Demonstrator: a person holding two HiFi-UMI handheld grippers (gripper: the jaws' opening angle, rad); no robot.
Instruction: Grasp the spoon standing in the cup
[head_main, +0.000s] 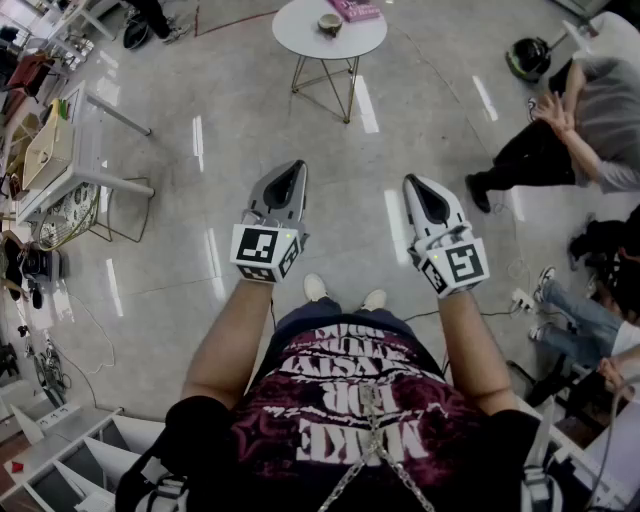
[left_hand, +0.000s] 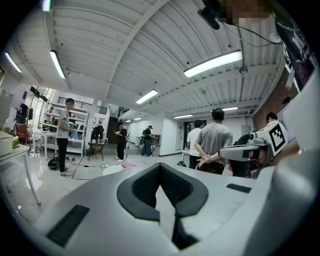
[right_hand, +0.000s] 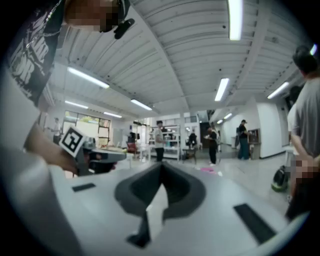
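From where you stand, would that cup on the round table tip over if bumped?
Probably not easily: the cup looks low and wide. Being small, it is likely light, so it may slide across the smooth round table instead.

**Open lab or workshop hall**

A wide room with a glossy pale floor (head_main: 250, 110) and a ribbed white ceiling (left_hand: 125, 45) hung with long strip lights (left_hand: 213, 63). Metal shelving (left_hand: 80, 127) lines the far wall. Several people (left_hand: 214, 142) stand about, and a power strip (head_main: 52, 413) lies on the floor.
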